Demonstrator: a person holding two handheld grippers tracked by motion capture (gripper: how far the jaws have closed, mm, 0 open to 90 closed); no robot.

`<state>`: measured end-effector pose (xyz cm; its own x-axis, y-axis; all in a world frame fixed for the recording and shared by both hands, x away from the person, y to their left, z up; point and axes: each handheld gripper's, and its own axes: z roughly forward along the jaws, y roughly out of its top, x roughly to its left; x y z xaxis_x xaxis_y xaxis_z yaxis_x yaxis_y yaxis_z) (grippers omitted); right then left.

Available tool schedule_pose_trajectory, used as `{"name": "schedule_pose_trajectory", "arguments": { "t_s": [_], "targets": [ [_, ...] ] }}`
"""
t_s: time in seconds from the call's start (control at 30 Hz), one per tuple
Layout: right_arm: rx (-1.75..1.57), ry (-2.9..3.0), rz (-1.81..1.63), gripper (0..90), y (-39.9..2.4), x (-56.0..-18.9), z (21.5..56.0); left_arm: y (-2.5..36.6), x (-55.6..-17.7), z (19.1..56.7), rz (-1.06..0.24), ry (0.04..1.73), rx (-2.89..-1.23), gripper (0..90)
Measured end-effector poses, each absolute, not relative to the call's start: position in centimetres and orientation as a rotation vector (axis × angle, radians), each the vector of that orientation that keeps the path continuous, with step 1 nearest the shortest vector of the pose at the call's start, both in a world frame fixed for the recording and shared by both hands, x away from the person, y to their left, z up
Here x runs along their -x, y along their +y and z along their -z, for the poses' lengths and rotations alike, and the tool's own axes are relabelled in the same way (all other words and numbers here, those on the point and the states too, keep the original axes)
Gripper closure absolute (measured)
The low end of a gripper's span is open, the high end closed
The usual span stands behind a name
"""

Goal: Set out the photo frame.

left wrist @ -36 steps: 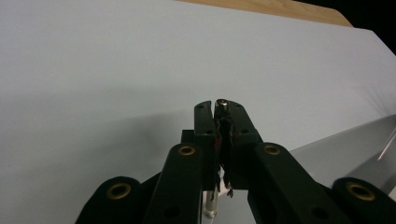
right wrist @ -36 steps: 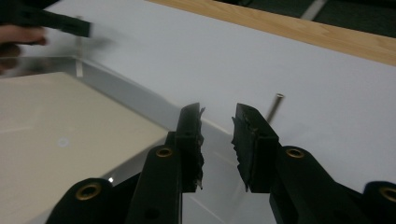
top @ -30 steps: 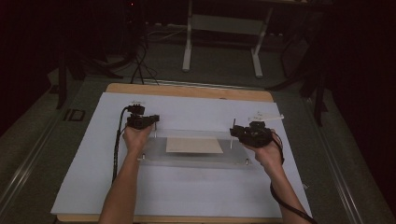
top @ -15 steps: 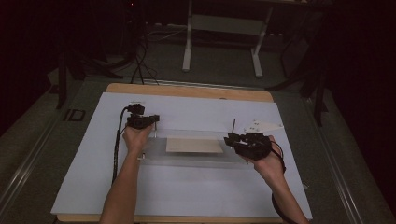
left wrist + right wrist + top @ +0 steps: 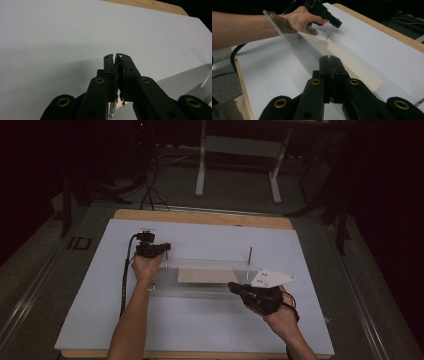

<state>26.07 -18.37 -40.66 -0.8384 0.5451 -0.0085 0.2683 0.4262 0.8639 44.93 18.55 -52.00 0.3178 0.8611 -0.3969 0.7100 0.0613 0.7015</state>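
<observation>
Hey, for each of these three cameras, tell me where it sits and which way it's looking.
High view: above the person's side, looking forward and down on the white-covered table; both forearms enter from below.
Left gripper view: rides the left gripper, looking along shut jaws clamping a thin metal pin.
Right gripper view: rides the right gripper, jaws shut and empty, facing the clear acrylic tray and the left hand.
Shared: the high view and the right gripper view both show the tray, the left hand and the left gripper.

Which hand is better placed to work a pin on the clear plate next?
Left. The left gripper is shut on its pin. The right gripper, jaws just closed on nothing, sits at the clear plate's front edge, apart from the other pin.
</observation>
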Motion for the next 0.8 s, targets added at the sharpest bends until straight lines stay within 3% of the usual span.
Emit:
{"name": "schedule_pose_trajectory", "arguments": {
  "t_s": [0.8],
  "targets": [
    [-0.669,2.307,-1.239,90.0,-15.7,-24.8,45.6,18.7,-45.1,52.1,-0.180,1.438,-1.673,84.4]
  ]
}}
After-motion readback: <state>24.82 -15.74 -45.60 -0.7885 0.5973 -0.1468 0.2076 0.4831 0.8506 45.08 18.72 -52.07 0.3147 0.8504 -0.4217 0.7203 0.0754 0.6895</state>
